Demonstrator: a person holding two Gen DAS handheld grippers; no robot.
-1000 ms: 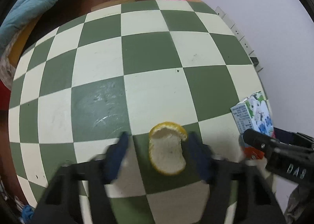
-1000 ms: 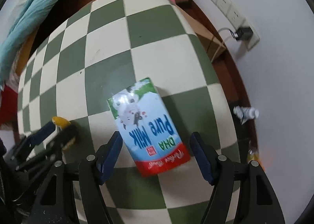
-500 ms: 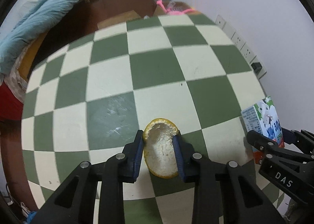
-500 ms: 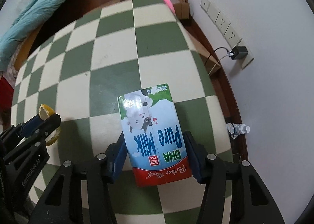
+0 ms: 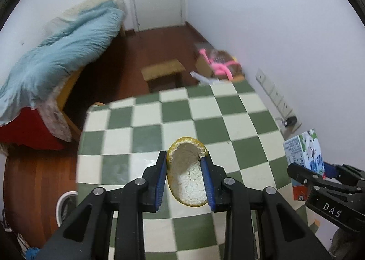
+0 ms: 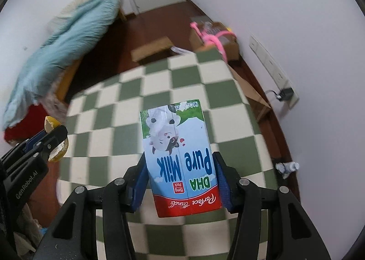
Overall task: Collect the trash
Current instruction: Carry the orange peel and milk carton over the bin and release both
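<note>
My left gripper [image 5: 184,162] is shut on a curved piece of orange peel [image 5: 187,175], white pith facing me, and holds it above the green-and-cream checkered table [image 5: 159,127]. My right gripper [image 6: 180,164] is shut on a "Pure Milk" carton [image 6: 179,157], blue and white with a red base, also lifted above the table [image 6: 114,123]. The carton [image 5: 305,153] and right gripper [image 5: 319,173] show at the right edge of the left wrist view. The left gripper [image 6: 49,140] with the peel [image 6: 54,150] shows at the left of the right wrist view.
A bed with a blue duvet [image 5: 54,55] stands at the far left. A small wooden stool [image 5: 164,73] and a cardboard box with pink items [image 5: 216,64] sit beyond the table. Wall sockets [image 5: 276,96] are on the right wall. A white round bin [image 5: 66,205] stands on the floor at lower left.
Both grippers closed, the left on the orange peel and the right on the milk carton, then lifted them off the table and tilted up so the room shows.
</note>
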